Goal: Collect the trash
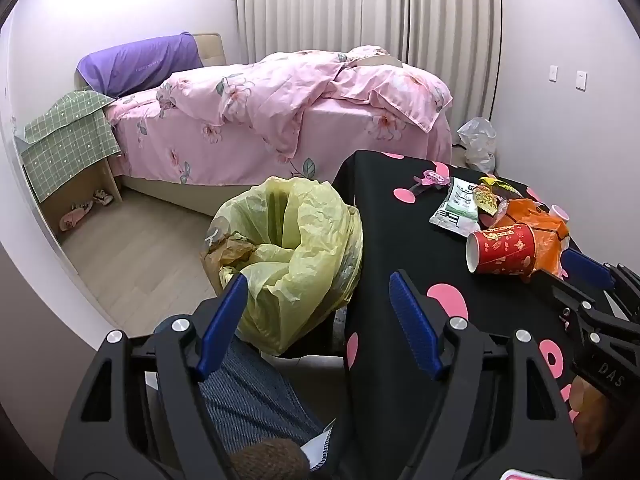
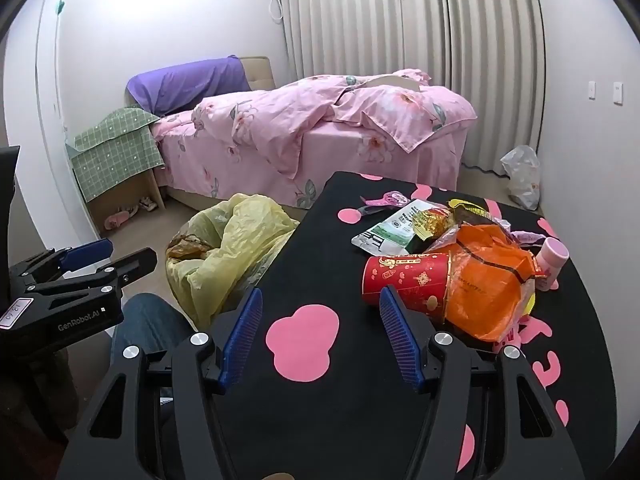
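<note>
In the left wrist view, the left tool fills the bottom of the frame with its blue-padded jaws spread wide and nothing between them, straddling the edge of the black table with pink shapes. Just left of the table, at frame centre, stands the bin lined with a yellow bag. On the table at the right lie a red paper cup on its side, an orange bag and a white-green packet. In the right wrist view, the right tool sits at the bottom, jaws also wide apart and empty, its right pad just beside the red paper cup. The orange bag touches the cup; the yellow bag is at centre left.
</note>
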Tool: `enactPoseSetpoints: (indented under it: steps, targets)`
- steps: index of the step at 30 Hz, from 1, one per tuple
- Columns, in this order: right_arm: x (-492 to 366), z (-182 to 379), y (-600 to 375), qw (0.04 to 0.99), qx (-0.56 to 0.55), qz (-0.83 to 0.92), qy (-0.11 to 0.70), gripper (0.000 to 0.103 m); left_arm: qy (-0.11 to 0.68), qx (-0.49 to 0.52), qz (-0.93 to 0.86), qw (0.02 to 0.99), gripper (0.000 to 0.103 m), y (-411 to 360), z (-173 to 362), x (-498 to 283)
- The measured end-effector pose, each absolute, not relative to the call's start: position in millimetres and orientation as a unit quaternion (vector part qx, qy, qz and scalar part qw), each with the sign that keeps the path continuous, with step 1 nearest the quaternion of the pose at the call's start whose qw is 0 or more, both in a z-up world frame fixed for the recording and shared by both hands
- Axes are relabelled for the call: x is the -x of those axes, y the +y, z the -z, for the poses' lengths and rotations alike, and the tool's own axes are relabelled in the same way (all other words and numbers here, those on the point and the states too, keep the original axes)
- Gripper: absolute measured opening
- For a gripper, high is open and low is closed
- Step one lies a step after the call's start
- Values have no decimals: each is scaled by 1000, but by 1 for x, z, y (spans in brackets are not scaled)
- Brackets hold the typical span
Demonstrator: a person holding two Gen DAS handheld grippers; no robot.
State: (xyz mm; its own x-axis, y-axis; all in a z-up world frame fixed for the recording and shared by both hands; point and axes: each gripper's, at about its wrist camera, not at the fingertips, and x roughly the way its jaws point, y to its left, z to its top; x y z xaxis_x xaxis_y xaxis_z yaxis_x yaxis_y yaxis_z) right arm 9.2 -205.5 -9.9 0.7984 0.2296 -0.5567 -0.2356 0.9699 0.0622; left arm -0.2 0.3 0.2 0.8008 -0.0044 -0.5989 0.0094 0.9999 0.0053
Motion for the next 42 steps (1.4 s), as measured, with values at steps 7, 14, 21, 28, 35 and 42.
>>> enactPoseSetpoints:
  steps: [7, 14, 21, 28, 35, 42]
  targets:
    - [-9, 10, -208, 948, 1, -126, 291, 58, 313, -5, 4, 950, 70, -1, -2, 0]
    - [-8, 13, -212, 951, 4, -125, 284, 58, 305, -8, -1, 952, 70, -2, -10, -1]
    - [-5, 7, -210, 953, -2, -118, 280, 58, 301, -7, 0, 954, 70, 0, -9, 2]
    - [-4, 7, -209, 953, -2, -118, 280, 58, 299, -8, 0, 954, 70, 0, -11, 4]
    - [-4, 7, -210, 953, -2, -118, 280, 58, 298, -8, 0, 955, 70, 0, -10, 4]
    - [-4, 8, -210, 953, -2, -118, 279, 58, 298, -8, 0, 954, 70, 0, -10, 4]
